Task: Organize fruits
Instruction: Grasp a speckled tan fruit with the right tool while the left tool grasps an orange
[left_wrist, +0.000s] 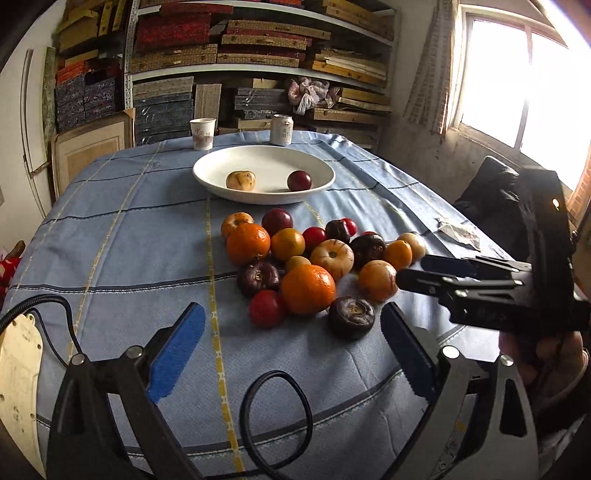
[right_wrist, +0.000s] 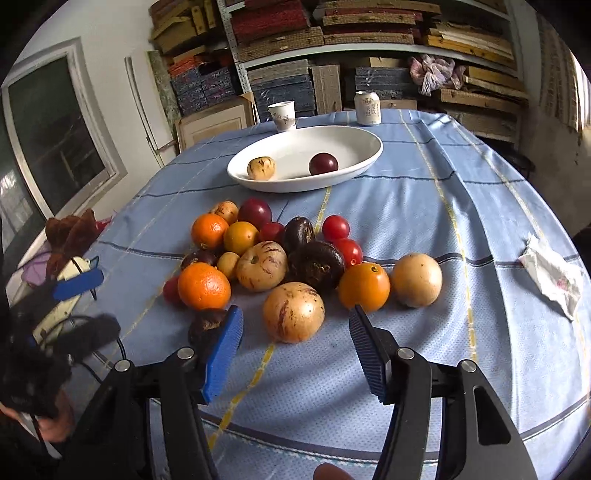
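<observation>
A pile of fruit lies on the blue tablecloth: oranges, striped yellow melons, dark purple fruits, red tomatoes. A white oval plate behind the pile holds a yellow melon and a dark red plum. My left gripper is open and empty, just in front of the pile. My right gripper is open and empty, with the nearest striped melon just ahead of its fingertips. It also shows from the side in the left wrist view.
A paper cup and a drink can stand behind the plate at the table's far edge. A crumpled tissue lies at the right. A black cable loop lies near the front edge. Stacked shelves fill the back wall.
</observation>
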